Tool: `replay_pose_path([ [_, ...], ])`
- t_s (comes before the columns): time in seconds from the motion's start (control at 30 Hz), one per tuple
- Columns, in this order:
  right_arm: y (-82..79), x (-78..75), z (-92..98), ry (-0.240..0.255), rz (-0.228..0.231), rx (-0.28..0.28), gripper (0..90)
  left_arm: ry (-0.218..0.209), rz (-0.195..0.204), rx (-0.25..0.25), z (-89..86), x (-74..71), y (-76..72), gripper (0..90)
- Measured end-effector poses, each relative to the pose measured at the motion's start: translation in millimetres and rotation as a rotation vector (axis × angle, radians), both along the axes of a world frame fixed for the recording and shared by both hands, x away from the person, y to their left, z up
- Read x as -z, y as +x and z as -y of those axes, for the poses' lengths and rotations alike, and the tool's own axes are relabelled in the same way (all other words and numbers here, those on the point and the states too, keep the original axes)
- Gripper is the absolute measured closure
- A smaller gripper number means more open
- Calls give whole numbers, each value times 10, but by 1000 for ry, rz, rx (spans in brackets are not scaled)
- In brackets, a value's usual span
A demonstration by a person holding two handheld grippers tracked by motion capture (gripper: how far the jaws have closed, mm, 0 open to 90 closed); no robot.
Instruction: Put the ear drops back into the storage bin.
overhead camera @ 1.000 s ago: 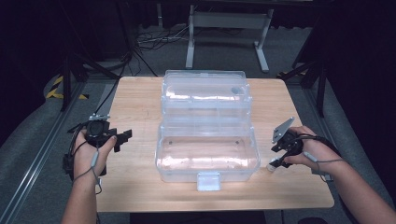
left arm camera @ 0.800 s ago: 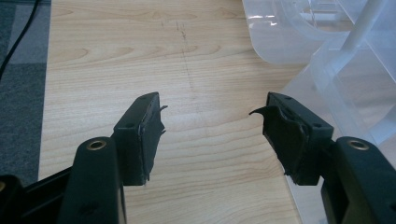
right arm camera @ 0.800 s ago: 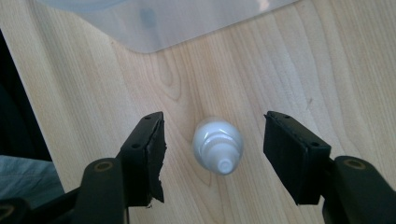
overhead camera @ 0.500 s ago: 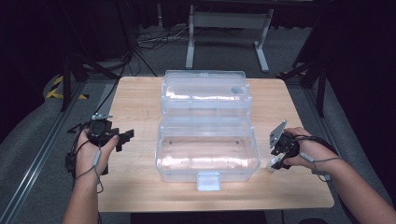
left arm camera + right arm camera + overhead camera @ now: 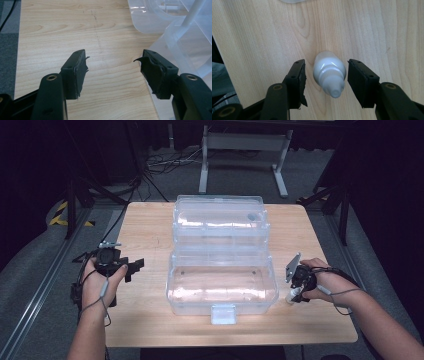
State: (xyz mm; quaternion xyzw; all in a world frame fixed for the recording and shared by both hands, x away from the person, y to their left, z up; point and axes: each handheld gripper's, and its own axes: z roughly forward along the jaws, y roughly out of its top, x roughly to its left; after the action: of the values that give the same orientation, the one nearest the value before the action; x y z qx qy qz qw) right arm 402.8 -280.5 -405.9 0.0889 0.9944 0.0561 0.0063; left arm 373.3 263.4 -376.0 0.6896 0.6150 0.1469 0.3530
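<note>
A small white dropper bottle (image 5: 329,72) stands upright on the wooden table (image 5: 150,235), right of a clear plastic box (image 5: 220,306) with its tiered trays spread open. My right gripper (image 5: 326,63) points down over the bottle (image 5: 291,296). Its jaws have just been closing, and the bottle is between them with a gap still showing on each side. In the high view this right gripper (image 5: 294,291) is held by a hand at the box's right end. My left gripper (image 5: 112,56) stands open over bare wood, with nothing between its jaws. It is the left gripper (image 5: 134,269) just left of the box (image 5: 175,37).
The box fills the middle of the table, with a latch tab (image 5: 223,314) on its front wall. Bare wood lies on either side of it. Beyond the table's far edge are a metal stand (image 5: 240,150) and floor cables (image 5: 165,162).
The right gripper has come down a little over the white bottle and its jaws stand closer together. The left hand and gripper have kept still.
</note>
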Motion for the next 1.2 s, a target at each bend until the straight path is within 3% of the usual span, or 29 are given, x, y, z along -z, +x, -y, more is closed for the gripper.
replay_pose_path([
  [0.43,2,-138,-16,-9,13,5,709,1,6,5,1,1,2,379],
  [0.77,2,-194,-21,-2,21,24,715,-3,7,6,-1,2,2,379],
  [1.03,5,-362,-36,-5,22,38,715,-1,1,9,6,-7,-3,380],
  [1.2,-2,-526,-53,7,-1,58,715,-4,7,11,7,-9,-2,381],
])
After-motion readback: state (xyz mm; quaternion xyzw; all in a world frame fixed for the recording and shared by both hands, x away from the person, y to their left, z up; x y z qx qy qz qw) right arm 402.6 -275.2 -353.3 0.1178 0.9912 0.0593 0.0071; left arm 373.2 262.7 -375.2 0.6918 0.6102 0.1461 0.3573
